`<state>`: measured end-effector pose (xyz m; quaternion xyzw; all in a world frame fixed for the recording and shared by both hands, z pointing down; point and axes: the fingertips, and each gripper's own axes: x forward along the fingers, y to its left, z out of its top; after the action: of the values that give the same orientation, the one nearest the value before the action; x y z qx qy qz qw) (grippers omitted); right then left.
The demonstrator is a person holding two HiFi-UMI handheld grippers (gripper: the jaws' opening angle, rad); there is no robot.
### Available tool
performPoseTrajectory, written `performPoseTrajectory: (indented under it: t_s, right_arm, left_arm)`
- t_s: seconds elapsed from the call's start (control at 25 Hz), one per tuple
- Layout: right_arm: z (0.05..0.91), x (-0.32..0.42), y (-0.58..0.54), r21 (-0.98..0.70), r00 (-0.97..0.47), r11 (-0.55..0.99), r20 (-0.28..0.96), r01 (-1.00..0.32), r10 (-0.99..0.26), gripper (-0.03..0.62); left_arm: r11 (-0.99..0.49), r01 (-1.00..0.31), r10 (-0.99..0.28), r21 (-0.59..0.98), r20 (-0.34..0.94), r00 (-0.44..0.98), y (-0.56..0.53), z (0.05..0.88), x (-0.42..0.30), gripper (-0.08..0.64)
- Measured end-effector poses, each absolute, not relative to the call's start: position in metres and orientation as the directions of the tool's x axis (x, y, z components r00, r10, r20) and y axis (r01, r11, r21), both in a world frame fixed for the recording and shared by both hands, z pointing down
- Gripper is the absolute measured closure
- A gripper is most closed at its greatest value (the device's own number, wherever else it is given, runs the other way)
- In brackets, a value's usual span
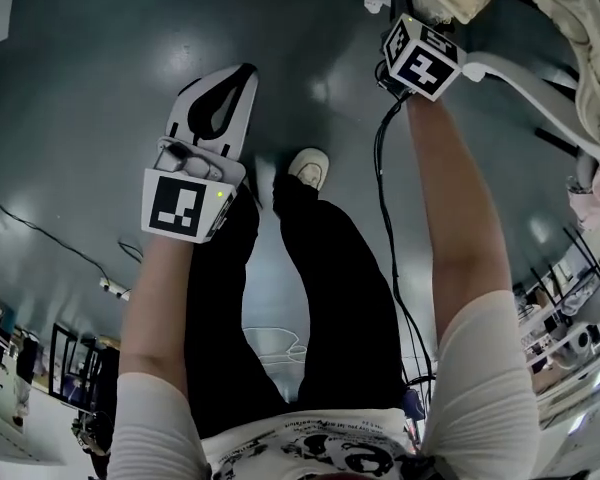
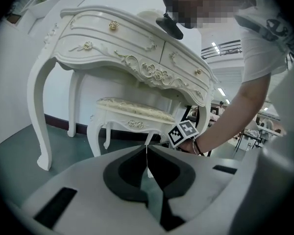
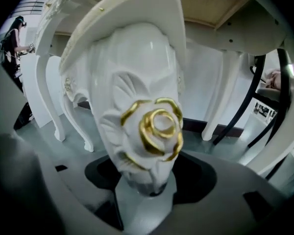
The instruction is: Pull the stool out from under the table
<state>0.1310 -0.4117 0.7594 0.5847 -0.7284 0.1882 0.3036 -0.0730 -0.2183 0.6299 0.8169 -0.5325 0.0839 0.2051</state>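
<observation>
Floor of grey-green colour fills the head view. The left gripper is left of centre, the right gripper is in the upper right, and the person's shoe is in the centre. In the left gripper view the claw is pressed together and holds nothing. The stool stands in the centre of the frame, under the white table. In the right gripper view the claw is spread wide, and the stool's carved corner with a gold rose stands between the jaws, in the centre.
</observation>
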Motion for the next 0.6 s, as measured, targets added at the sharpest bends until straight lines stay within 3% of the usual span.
performPoseTrajectory:
  t_s: [0.08, 0.12, 0.6]
  right_arm:
    - [0.762, 0.131, -0.415, 0.085, -0.119, 0.237, 0.674, -0.968, -0.73, 0.31]
    - [0.762, 0.13, -0.416, 0.085, -0.124, 0.244, 0.675, -0.966, -0.727, 0.359]
    - [0.767, 0.129, -0.392, 0.056, -0.154, 0.264, 0.689, -0.963, -0.708, 0.359]
  left_arm:
    - [-0.335, -0.908, -0.837, 0.252, 0.364, 0.409, -0.214, 0.631, -0.075, 0.538]
    - [-0.326, -0.911, -0.84, 0.253, 0.365, 0.402, -0.214, 0.63, -0.076, 0.538]
    - [-0.271, -0.919, -0.867, 0.285, 0.343, 0.362, -0.189, 0.619, -0.065, 0.538]
